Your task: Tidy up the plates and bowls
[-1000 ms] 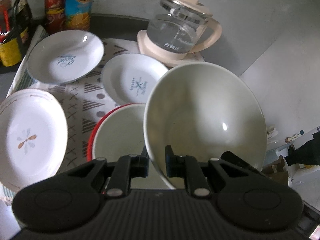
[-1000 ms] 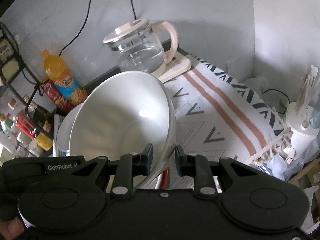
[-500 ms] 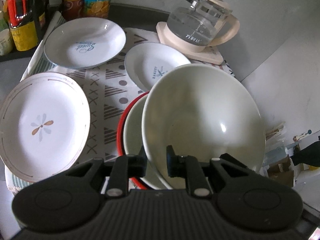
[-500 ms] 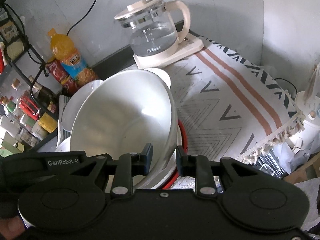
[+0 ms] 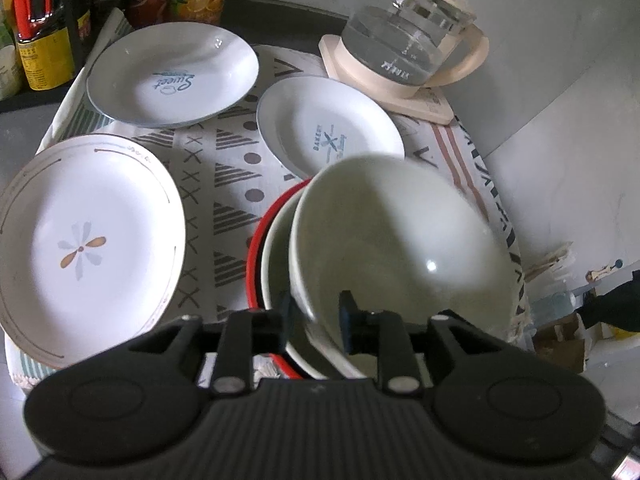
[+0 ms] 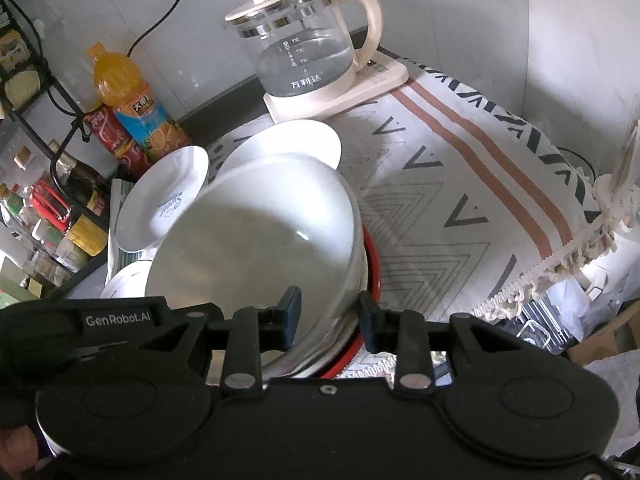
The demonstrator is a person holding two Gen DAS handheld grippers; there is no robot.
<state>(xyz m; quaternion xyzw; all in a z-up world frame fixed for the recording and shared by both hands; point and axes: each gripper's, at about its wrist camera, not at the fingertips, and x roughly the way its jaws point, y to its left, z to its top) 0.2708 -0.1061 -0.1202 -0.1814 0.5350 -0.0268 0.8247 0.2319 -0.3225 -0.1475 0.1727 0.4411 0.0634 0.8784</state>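
The pale bowl [image 5: 400, 248] has come down a good bit since a moment ago, and both sets of fingers that were pinching its rim have now spread wider. So the left gripper [image 5: 314, 322] has its fingers apart with the near rim of the bowl sitting between them, one finger inside and one outside, and I can't really tell if either pad is touching the rim. Same deal for the right gripper [image 6: 329, 316], fingers apart and straddling the rim on its side, with visible space around the wall. The bowl is nested, a bit tilted, into the red-rimmed bowl [image 5: 256, 252] sitting on the patterned cloth [image 5: 224, 184]. Around them: a flower plate [image 5: 84, 244] on the left side of the left wrist view, a "Sweet" plate [image 5: 172, 76] further back, and a smaller plate with blue print [image 5: 328, 128] just behind the stacked bowls. The glass kettle [image 6: 304, 52] sits on its cream base at the back, with some water in it. An orange juice bottle [image 6: 128, 100] and a red can [image 6: 110, 132] stand by the wall, next to a rack of bottles [image 6: 52, 208].
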